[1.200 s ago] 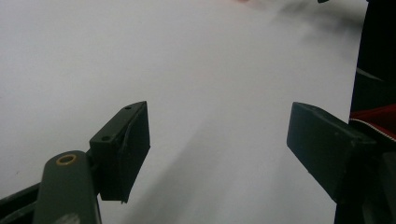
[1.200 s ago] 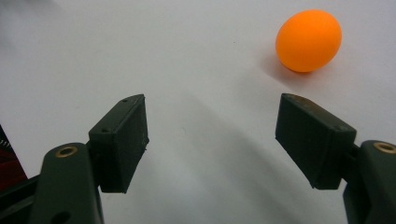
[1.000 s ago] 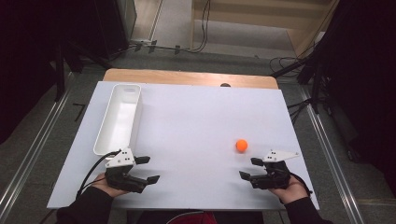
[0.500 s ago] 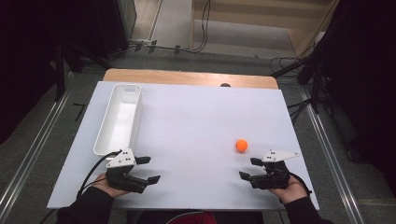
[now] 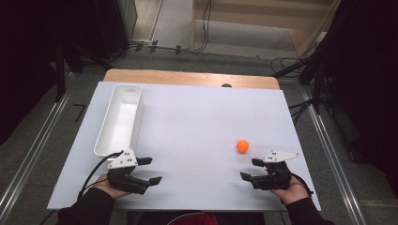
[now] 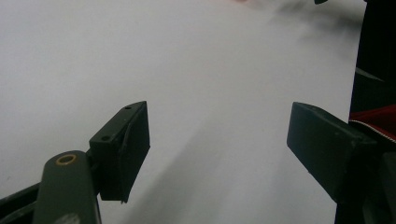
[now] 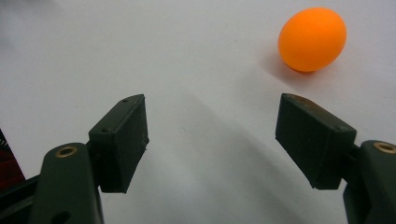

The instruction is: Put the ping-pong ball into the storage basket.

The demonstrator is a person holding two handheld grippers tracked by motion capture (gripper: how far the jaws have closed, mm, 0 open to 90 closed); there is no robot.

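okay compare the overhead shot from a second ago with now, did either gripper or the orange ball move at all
Barely anything changed. The right gripper edged slightly toward the middle of the table, jaws open, nothing gripped. The left gripper stayed at the near edge, also open and empty. The orange ball lies where it was, just ahead of the right gripper, and the white tray has not shifted.

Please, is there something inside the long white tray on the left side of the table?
The white tray looks empty; its visible white floor is bare. Its near wall hides a little of the floor.

lab: floor rails (image 5: 29, 154), trailing cables (image 5: 202, 28)
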